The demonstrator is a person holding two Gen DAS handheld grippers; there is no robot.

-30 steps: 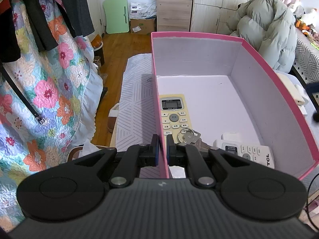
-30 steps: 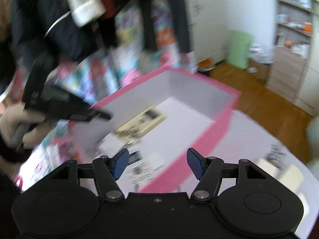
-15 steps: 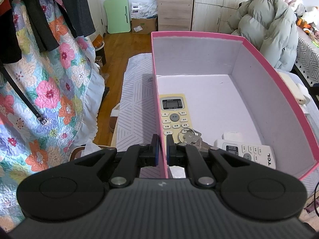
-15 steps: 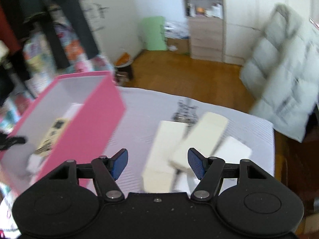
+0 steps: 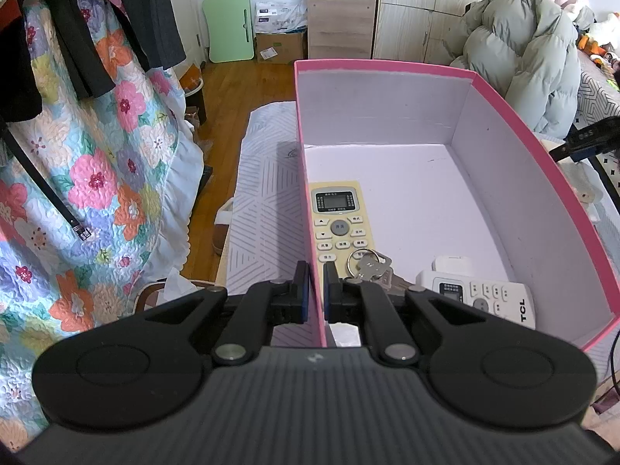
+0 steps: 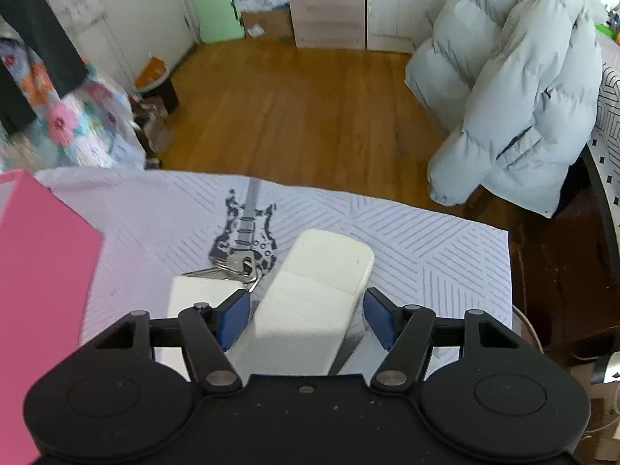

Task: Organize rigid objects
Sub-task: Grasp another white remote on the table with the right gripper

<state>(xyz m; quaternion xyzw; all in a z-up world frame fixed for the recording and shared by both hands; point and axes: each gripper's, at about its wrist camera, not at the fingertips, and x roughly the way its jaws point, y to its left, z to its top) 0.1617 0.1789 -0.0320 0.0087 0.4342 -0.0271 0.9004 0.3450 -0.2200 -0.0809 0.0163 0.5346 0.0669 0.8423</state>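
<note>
My left gripper (image 5: 314, 288) pinches the pink box (image 5: 515, 124)'s left wall, steadying it, I judge, while my right gripper (image 6: 306, 319), fingers spread, straddles a cream remote (image 6: 310, 302) on the desk (image 6: 426, 240) right of the box.

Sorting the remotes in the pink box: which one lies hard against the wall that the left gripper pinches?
The yellowish remote, lying along that wall of the pink box; the white TCL remote sits apart.
</note>
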